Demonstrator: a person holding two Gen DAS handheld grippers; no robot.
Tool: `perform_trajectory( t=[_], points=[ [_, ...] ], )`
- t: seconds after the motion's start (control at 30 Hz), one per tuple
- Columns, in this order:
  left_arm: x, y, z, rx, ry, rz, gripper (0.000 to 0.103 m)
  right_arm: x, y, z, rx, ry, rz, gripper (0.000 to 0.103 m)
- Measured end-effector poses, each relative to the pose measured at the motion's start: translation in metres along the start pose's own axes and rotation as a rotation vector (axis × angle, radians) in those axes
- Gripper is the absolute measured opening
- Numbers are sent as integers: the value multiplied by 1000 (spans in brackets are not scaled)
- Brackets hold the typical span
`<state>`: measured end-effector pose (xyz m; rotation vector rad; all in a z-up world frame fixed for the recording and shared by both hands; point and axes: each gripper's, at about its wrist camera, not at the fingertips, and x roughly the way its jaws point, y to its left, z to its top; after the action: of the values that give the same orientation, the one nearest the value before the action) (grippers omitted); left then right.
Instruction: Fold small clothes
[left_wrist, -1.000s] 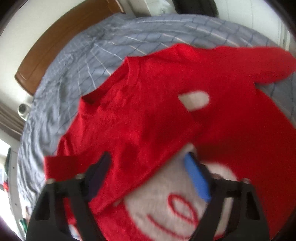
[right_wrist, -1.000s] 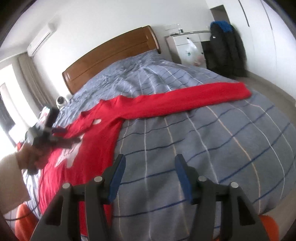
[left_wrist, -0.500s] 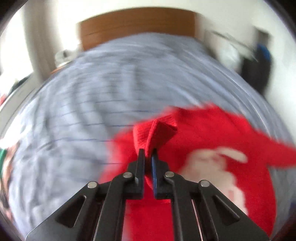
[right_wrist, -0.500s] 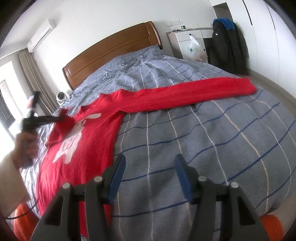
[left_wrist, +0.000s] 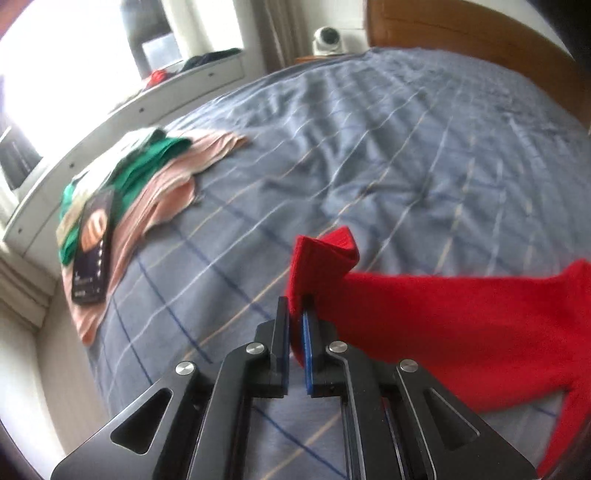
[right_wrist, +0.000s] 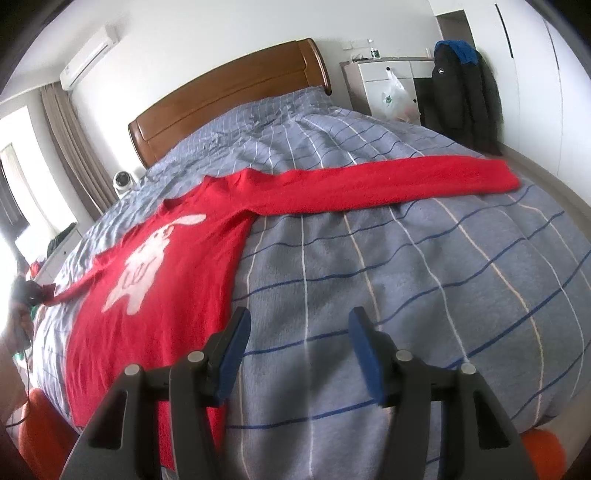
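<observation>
A red sweater (right_wrist: 177, 258) with a white rabbit design lies face up on the grey striped bedcover (right_wrist: 424, 280). Its right sleeve (right_wrist: 388, 184) is stretched out flat toward the right. My left gripper (left_wrist: 295, 314) is shut on the cuff of the left sleeve (left_wrist: 321, 254) and holds it pulled out to the left, just above the bedcover (left_wrist: 369, 147). In the right wrist view the left gripper (right_wrist: 26, 291) shows at the far left edge. My right gripper (right_wrist: 297, 332) is open and empty, above the bedcover near the sweater's hem side.
A pile of pink and green clothes (left_wrist: 155, 173) with a dark booklet (left_wrist: 92, 243) on top lies at the bed's left edge. The wooden headboard (right_wrist: 229, 92) is at the back. A white dresser (right_wrist: 384, 85) and a hanging dark coat (right_wrist: 458, 96) stand at the right.
My left gripper closed on the left sleeve cuff and pulled it out from over the sweater's front to the left, straightening the sleeve. The right gripper stayed nearly still and open.
</observation>
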<state>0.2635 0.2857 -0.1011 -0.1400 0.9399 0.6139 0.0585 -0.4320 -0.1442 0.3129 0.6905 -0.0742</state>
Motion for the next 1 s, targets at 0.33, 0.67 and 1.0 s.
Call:
perform_trajectory(
  t=[0.33, 0.67, 1.0],
  points=[
    [40, 28, -17, -84, 85, 24, 2, 5, 2, -3, -15, 19, -23, 55],
    [-17, 42, -33, 16, 27, -83, 50, -5, -12, 5, 49, 44, 6, 69],
    [-141, -22, -169, 344, 145, -670, 73, -11, 29, -14, -59, 385, 225, 73]
  ],
)
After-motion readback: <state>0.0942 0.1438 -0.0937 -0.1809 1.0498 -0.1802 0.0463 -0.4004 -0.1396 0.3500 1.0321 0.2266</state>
